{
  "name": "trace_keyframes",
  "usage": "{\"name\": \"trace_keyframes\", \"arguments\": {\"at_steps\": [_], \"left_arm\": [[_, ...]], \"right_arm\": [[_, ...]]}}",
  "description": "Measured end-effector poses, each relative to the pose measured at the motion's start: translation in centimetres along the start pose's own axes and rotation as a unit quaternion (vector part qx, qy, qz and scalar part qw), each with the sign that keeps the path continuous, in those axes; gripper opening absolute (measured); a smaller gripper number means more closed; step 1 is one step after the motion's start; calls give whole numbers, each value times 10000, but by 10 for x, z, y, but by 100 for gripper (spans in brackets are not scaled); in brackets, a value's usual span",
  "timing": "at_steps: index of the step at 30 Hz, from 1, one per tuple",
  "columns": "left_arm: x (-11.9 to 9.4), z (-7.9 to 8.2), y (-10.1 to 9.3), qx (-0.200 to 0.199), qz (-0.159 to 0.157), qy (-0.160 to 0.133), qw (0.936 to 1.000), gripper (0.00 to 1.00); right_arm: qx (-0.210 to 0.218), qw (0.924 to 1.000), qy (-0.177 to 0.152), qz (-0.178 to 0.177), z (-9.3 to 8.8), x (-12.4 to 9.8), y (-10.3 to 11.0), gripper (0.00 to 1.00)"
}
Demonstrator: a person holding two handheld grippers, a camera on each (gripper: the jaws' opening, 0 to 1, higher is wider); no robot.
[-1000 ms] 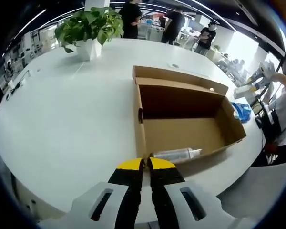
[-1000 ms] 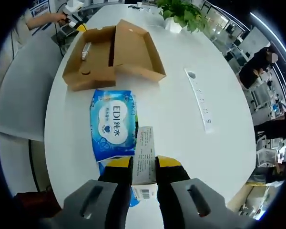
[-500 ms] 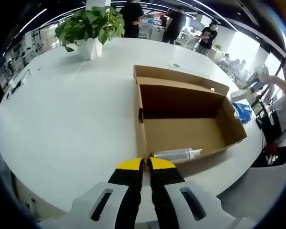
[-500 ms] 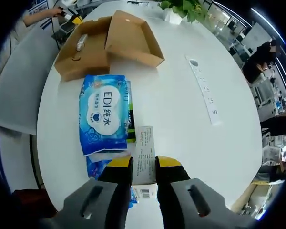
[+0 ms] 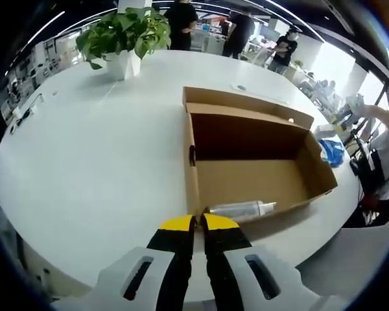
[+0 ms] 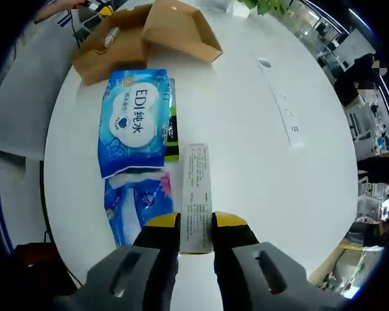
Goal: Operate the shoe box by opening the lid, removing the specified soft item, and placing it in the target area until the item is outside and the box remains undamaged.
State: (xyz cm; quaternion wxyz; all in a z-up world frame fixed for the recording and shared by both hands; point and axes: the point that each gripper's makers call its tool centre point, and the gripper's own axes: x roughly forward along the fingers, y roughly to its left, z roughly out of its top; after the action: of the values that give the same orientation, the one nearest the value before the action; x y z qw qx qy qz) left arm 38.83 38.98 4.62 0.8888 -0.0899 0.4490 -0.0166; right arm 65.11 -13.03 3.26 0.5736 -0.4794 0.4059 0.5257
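Closed on a slim white printed carton (image 6: 196, 194), the right gripper (image 6: 196, 228) holds it by its near end, just beside a blue wipes pack (image 6: 133, 120) and a smaller blue pack (image 6: 137, 206) lying on the white table (image 6: 246, 129). Beyond them stands the open box (image 5: 246, 155), a clear tube (image 5: 241, 208) on its floor. Left gripper (image 5: 196, 223) has its jaws pressed together, empty, at the box's near wall, with a potted plant (image 5: 123, 39) farther off.

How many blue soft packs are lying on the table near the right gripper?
2. The large blue wipes pack lies between the shoe box and the right gripper. A smaller blue pack lies just beyond the gripper, partly under the large one. More could be hidden beneath.
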Motion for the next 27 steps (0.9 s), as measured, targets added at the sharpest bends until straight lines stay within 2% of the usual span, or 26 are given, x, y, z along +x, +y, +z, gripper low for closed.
{"name": "trace_keyframes", "arguments": {"at_steps": [4,6,12,18,27], "left_arm": [[0,0,1,22,23,6,10000,3],[0,0,1,25,26,12,10000,3],[0,0,0,26,21,20,10000,3],[0,0,0,33,14,63,10000,3],[-1,0,-1,82,30,97,9999,3]], "right_arm": [[-288,9988,387,-72,-17,7,-4,17],[-329,9984,457,-90,-21,12,-5,17],[-315,9983,490,-58,-22,17,-2,17],[-520,9971,552,-58,-26,27,0,17],[-538,9970,553,-93,-28,25,-4,17]]}}
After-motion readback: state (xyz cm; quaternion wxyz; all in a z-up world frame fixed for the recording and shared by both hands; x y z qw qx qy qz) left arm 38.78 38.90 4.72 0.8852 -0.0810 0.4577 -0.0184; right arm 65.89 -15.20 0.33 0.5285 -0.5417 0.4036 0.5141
